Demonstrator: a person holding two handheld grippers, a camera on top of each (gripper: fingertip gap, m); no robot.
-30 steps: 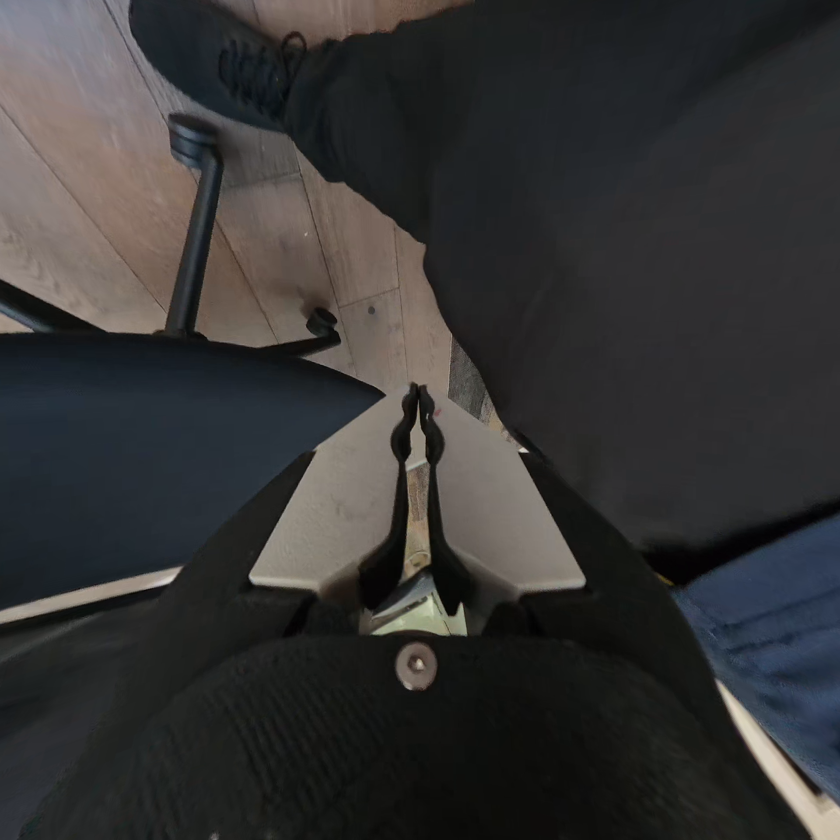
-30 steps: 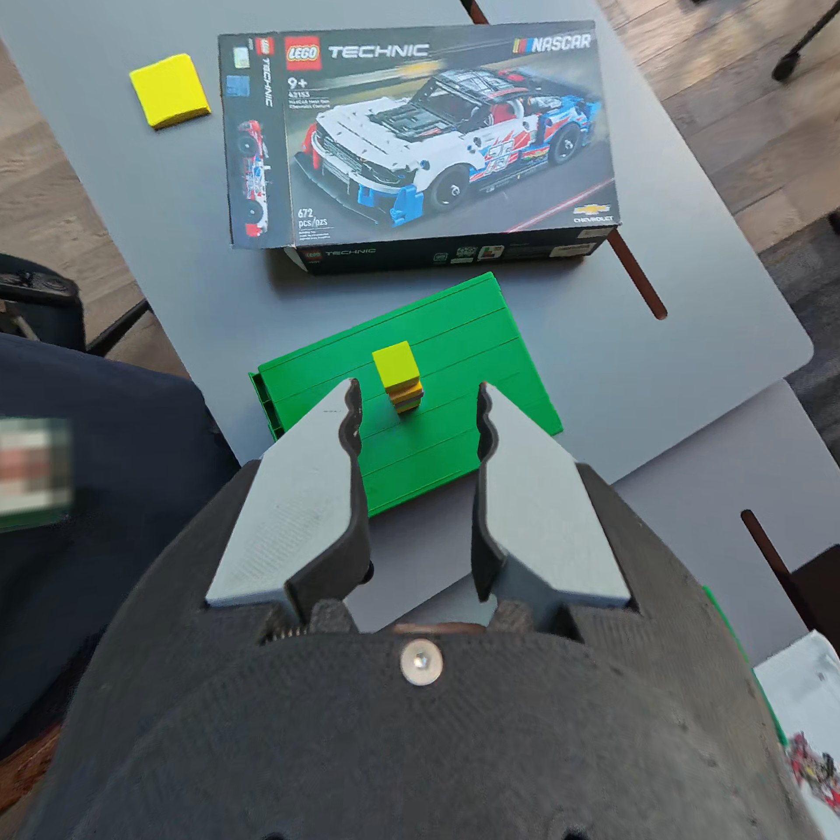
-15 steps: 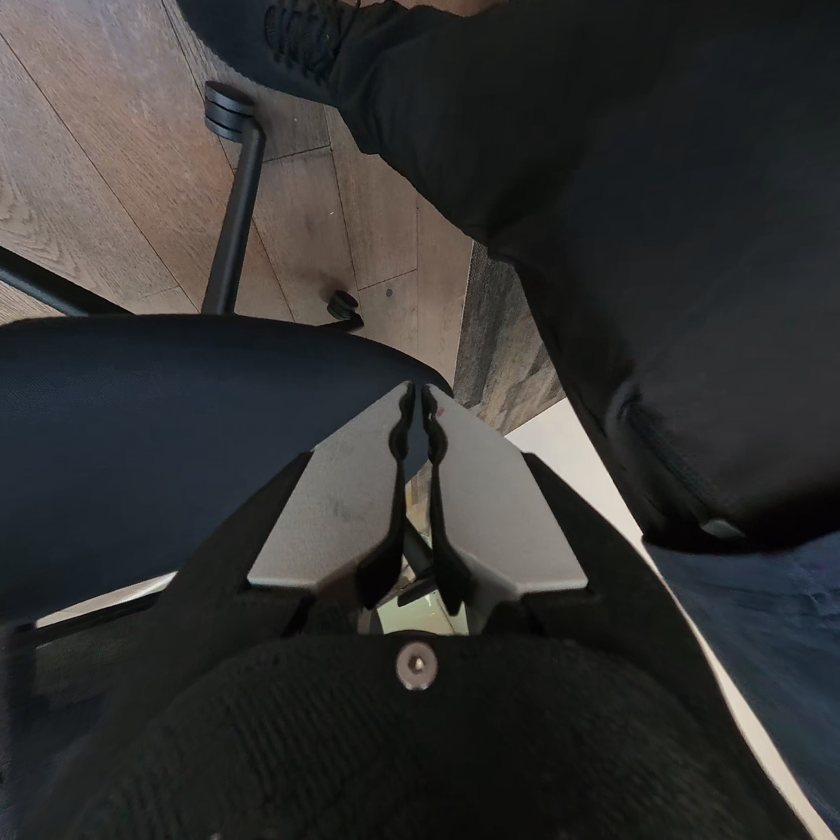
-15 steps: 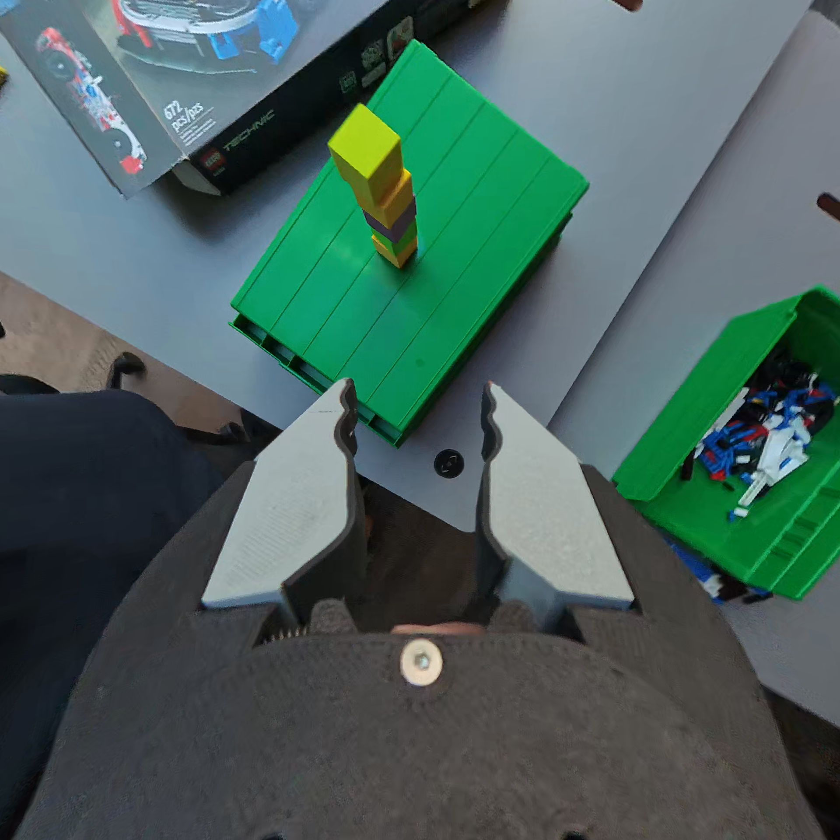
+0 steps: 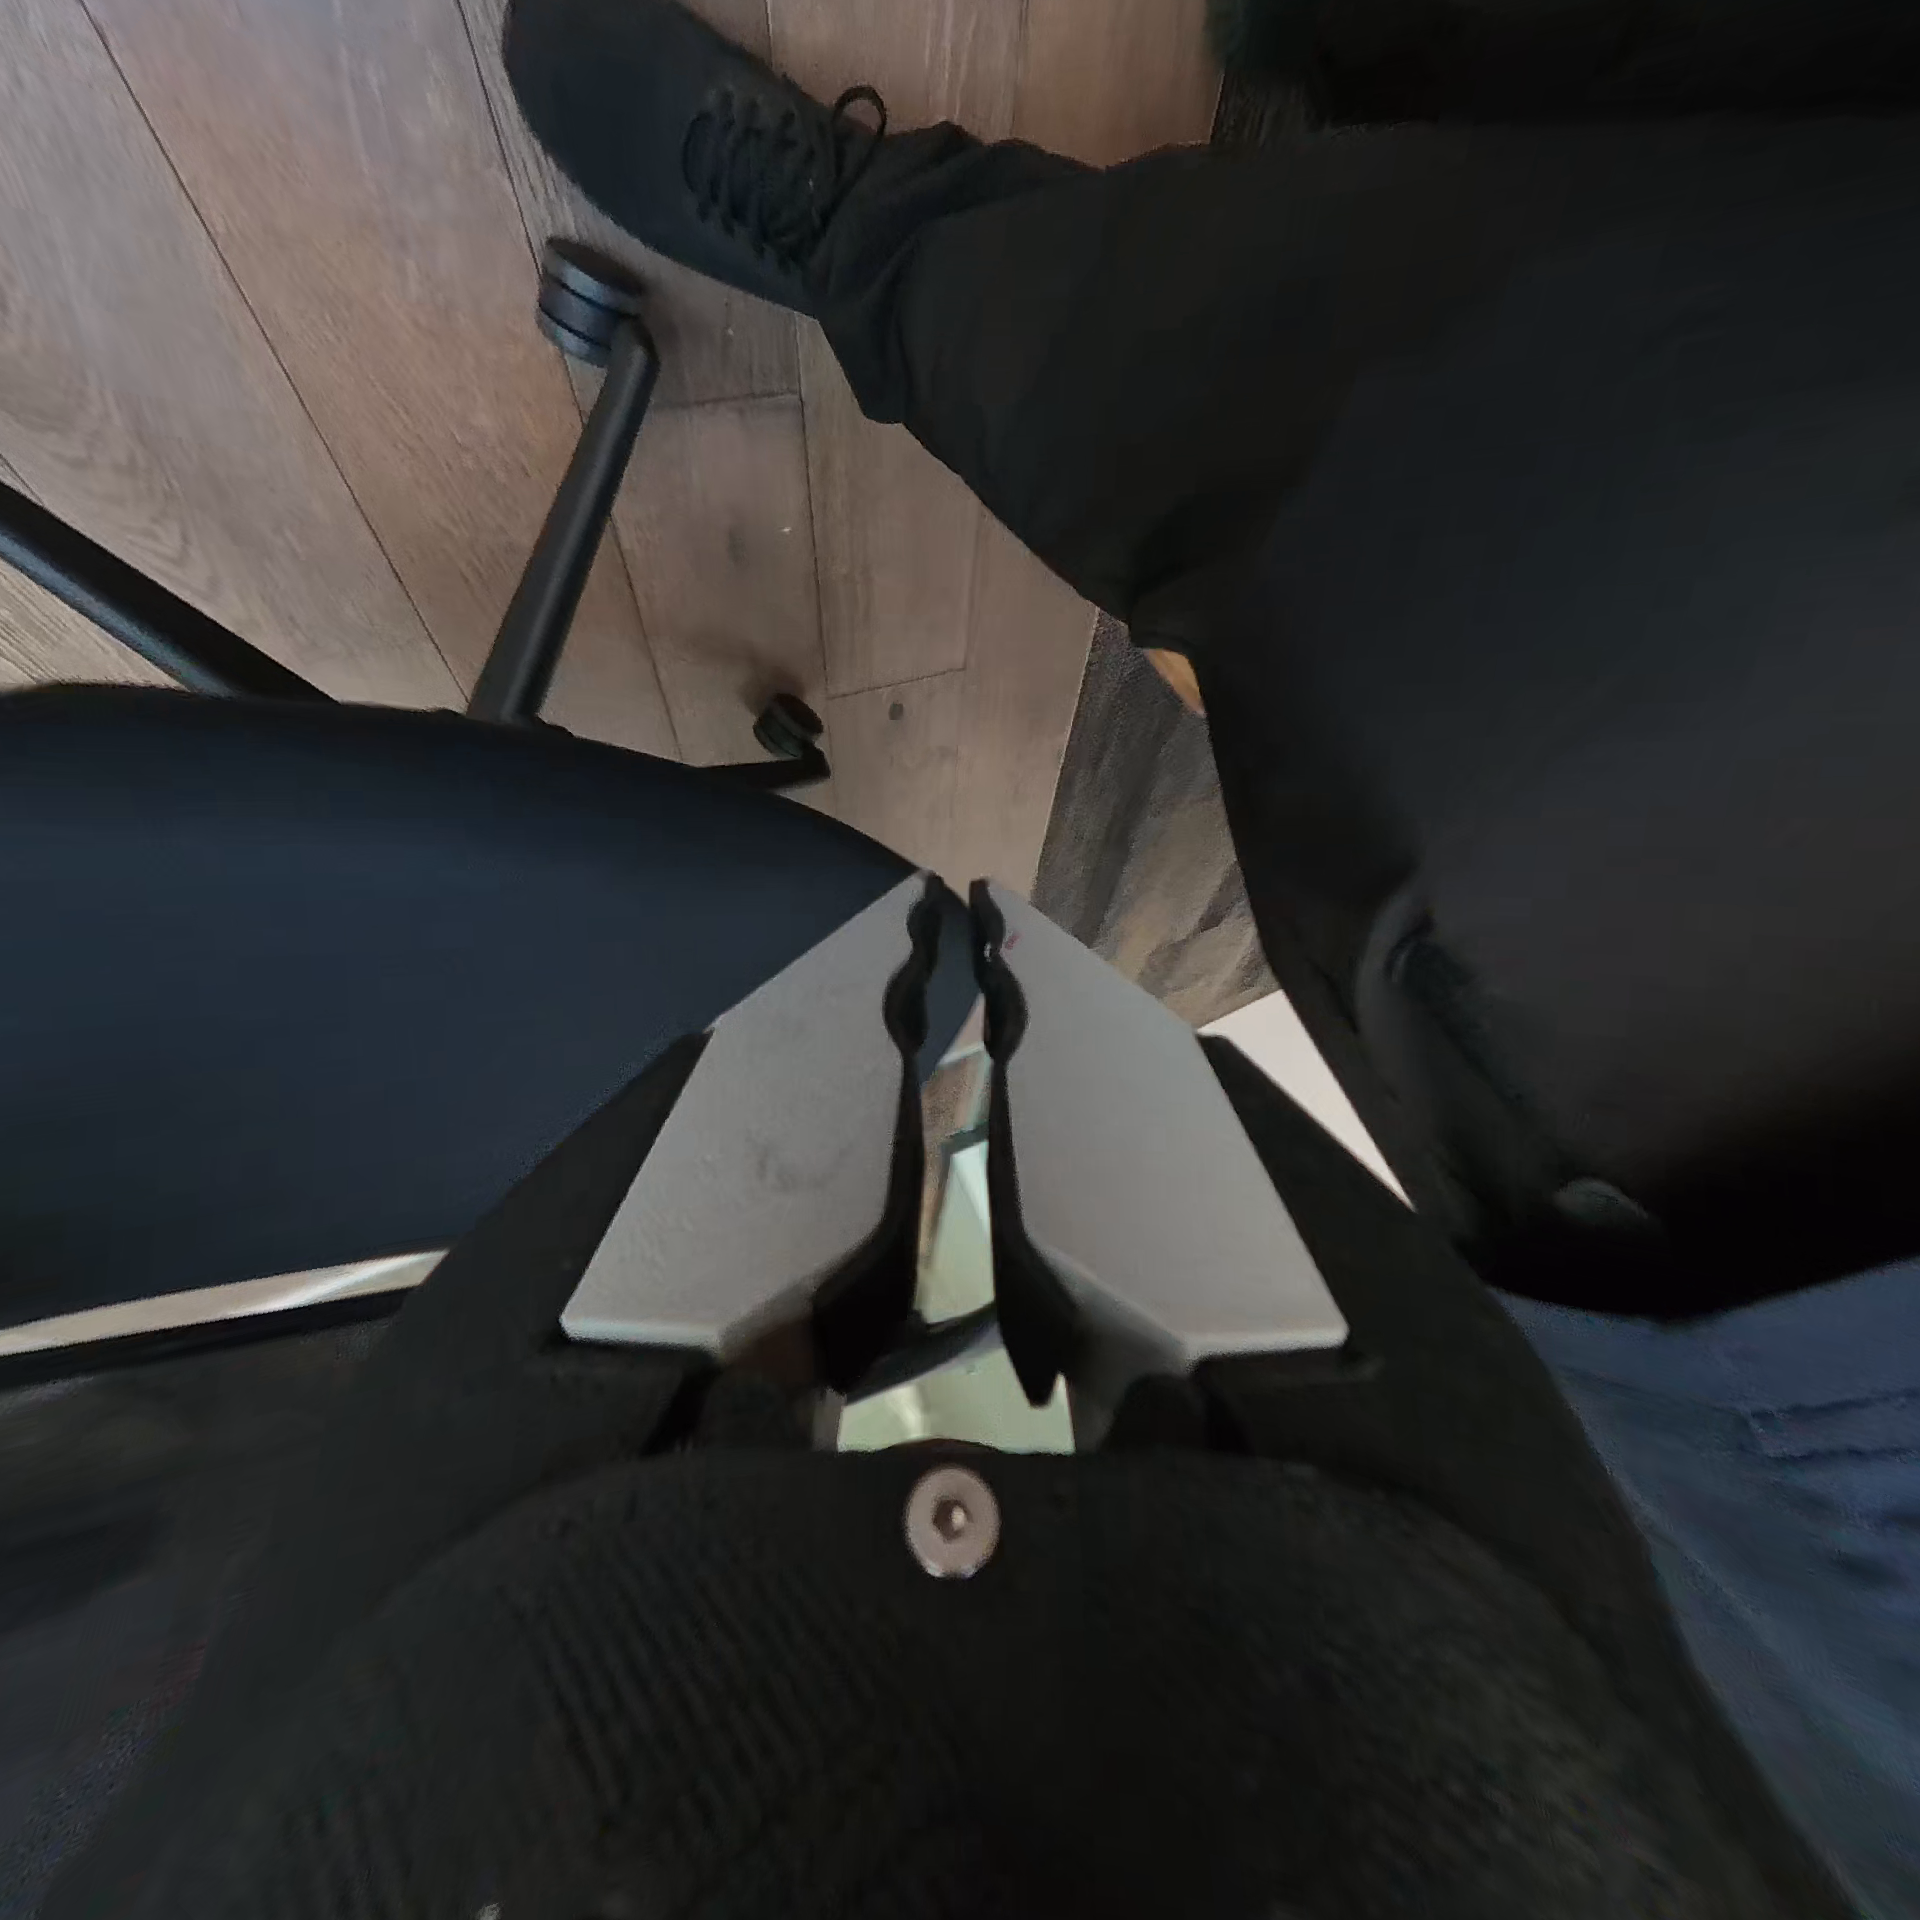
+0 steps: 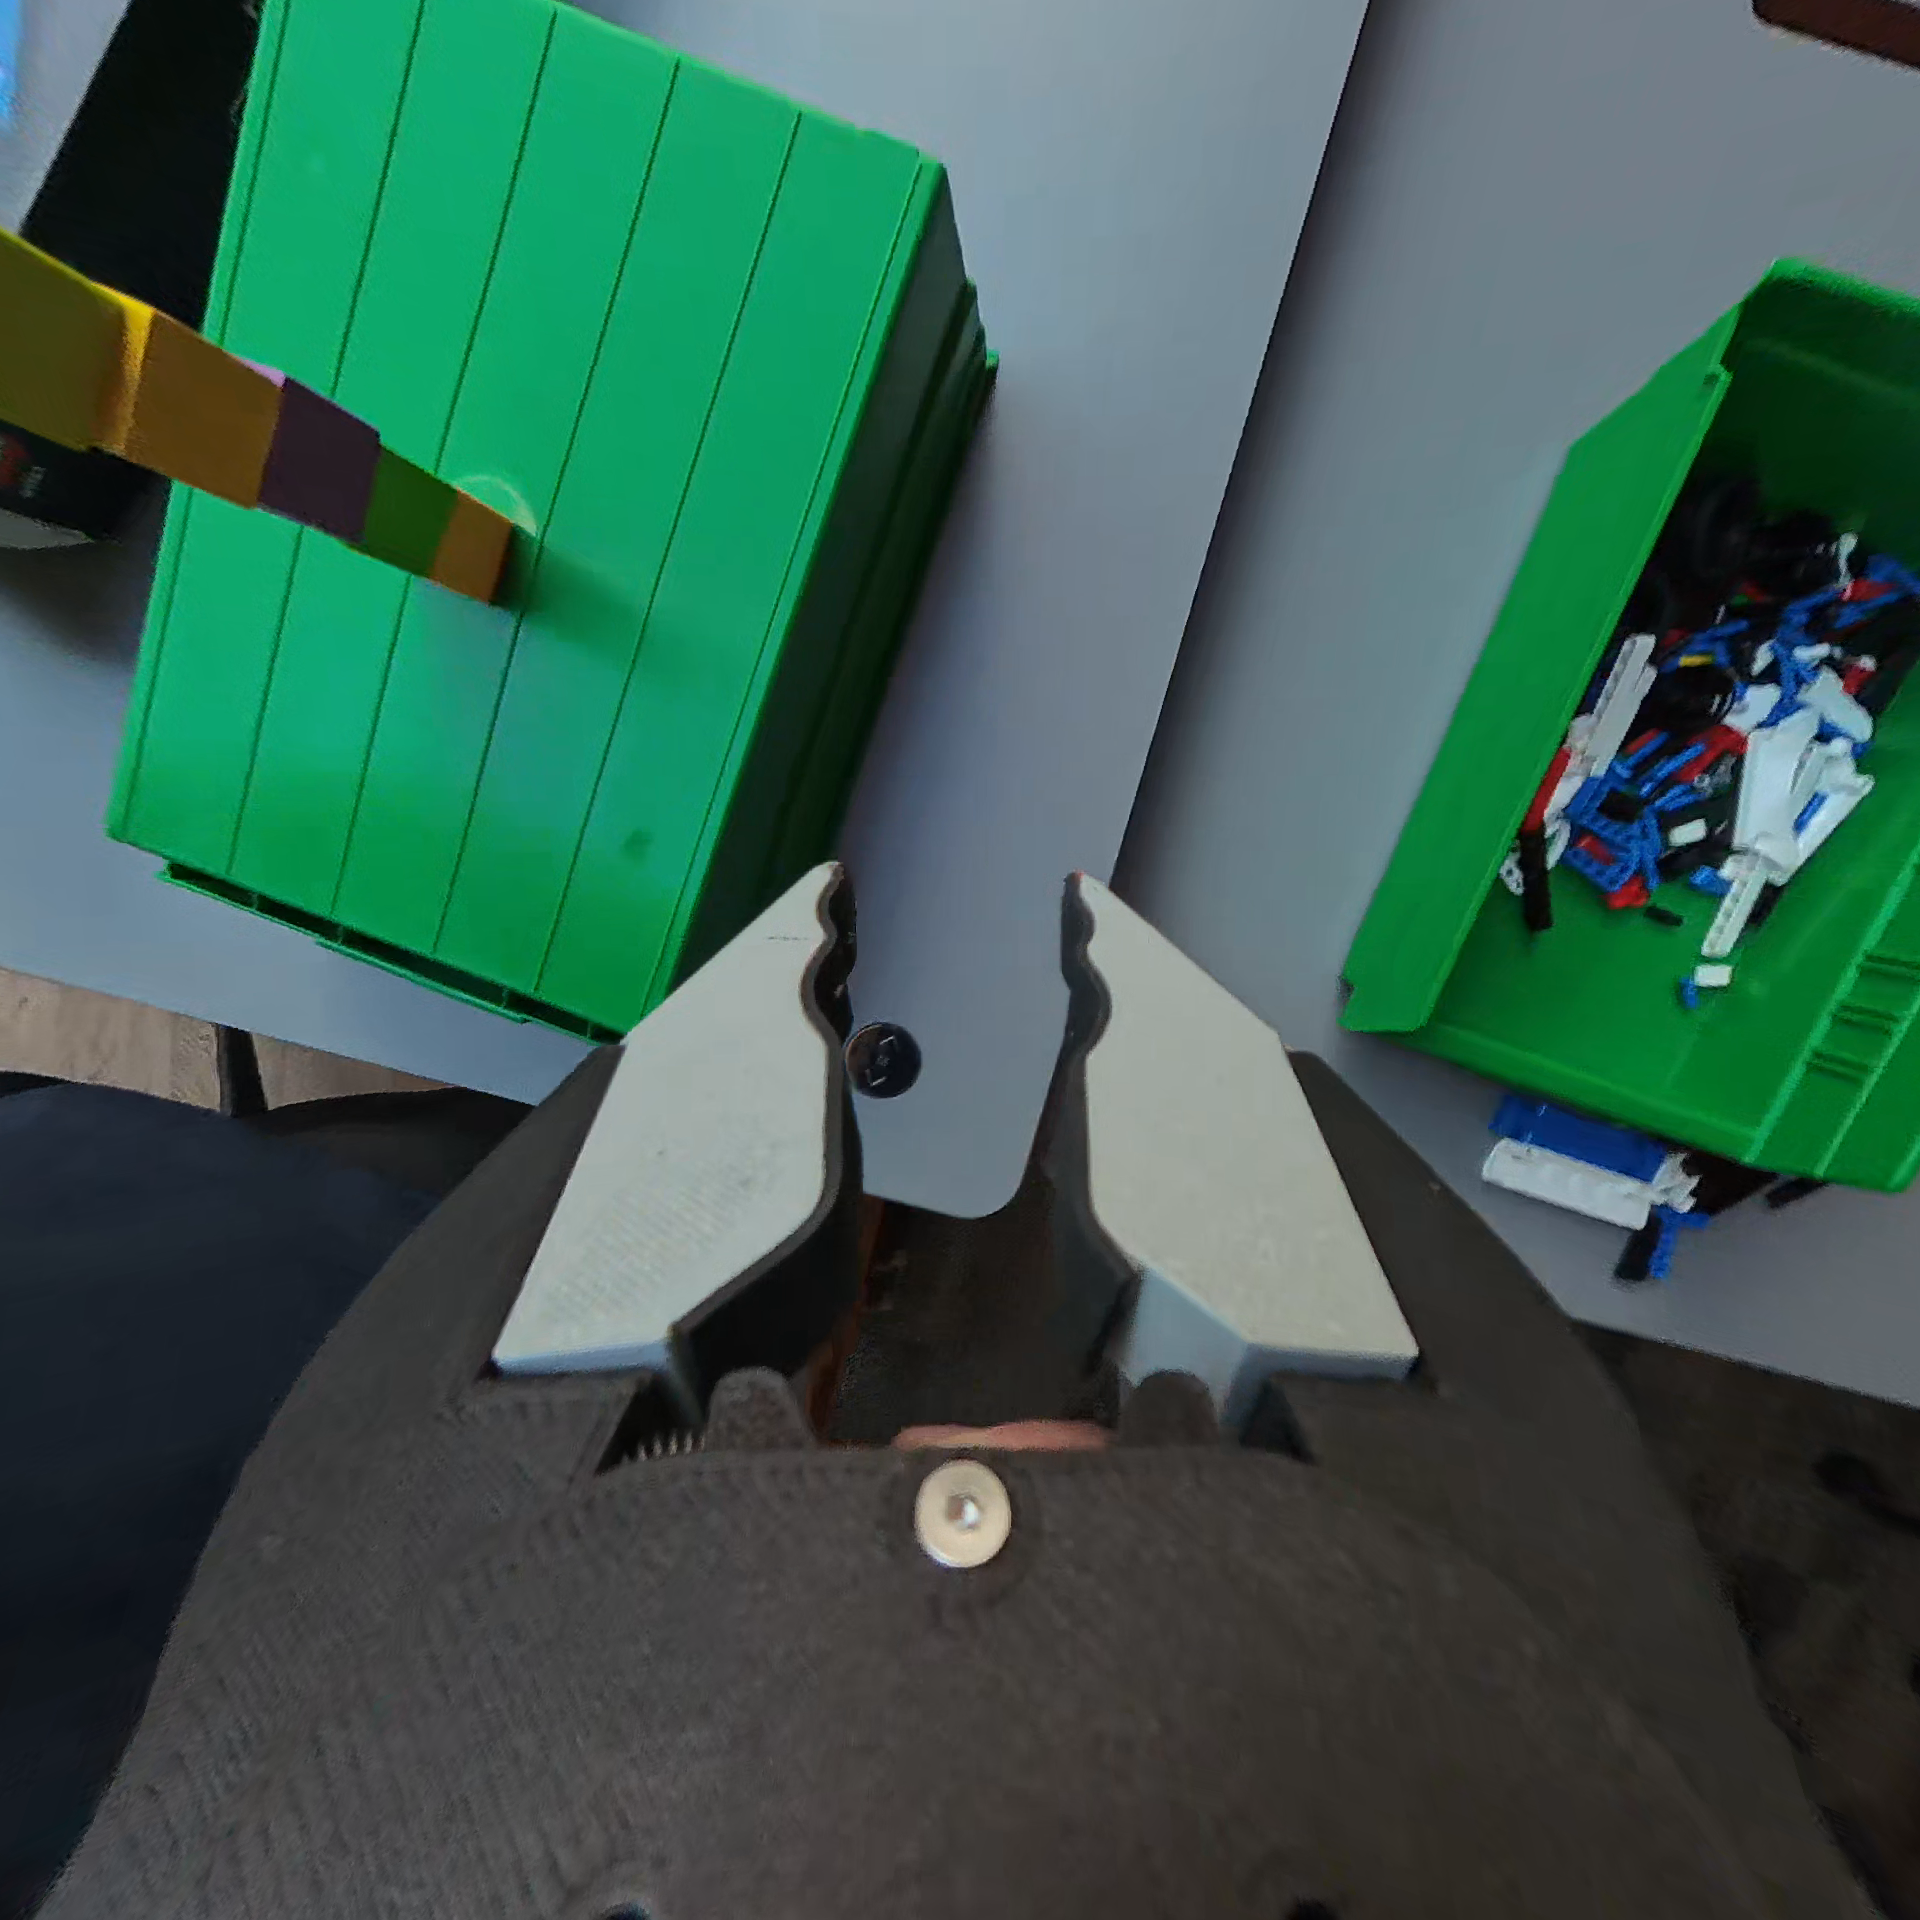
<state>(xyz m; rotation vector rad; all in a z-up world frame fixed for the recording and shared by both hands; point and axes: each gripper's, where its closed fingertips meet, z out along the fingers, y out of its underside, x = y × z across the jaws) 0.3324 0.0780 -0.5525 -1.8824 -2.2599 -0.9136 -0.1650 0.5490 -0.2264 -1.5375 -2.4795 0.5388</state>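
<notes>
OK, my right hand-held gripper (image 6: pixel 956 894) hangs over the near edge of the grey tabletop (image 6: pixel 1143 436), jaws spread wide, nothing btwn the pads, just bare tabletop showing through the gap. A small round black disc (image 6: pixel 883 1058) sits flush in the tabletop right beside the left fingertip (image 6: pixel 831 935) as I see it; can't tell if they touch.

Ahead & to the left: an upturned green bin (image 6: pixel 540 520), ribbed underside facing up. On it stands a stack of blocks (image 6: pixel 312 447), leaning out of frame w/ the wide lens: orange at the bottom, then green, dark purple, orange, yellow-green on top. Behind the stack, at the left edge, a dark cardboard box (image 6: pixel 73 499) peeks in.

To the right, well apart from the jaws, a second green bin (image 6: pixel 1558 727) sits open side up on the adjoining tabletop panel, w/ a heap of small plastic building parts (image 6: pixel 1725 769) inside, blue, white, black, red. A few more loose parts (image 6: pixel 1590 1164) lie just beside its near wall.

Left hand-held gripper (image 5: pixel 951 894) points down off the tabletop, clenched almost tight, only a thin slit btwn the wavy pads, nothing gripped. Beyond it: a dark chair seat (image 5: pixel 416 987) on the left, chair leg w/ castor (image 5: pixel 587 312), wood floor (image 5: pixel 260 312), and a person's black trouser leg (image 5: pixel 1455 520) and black shoe (image 5: pixel 707 156) on the right.
</notes>
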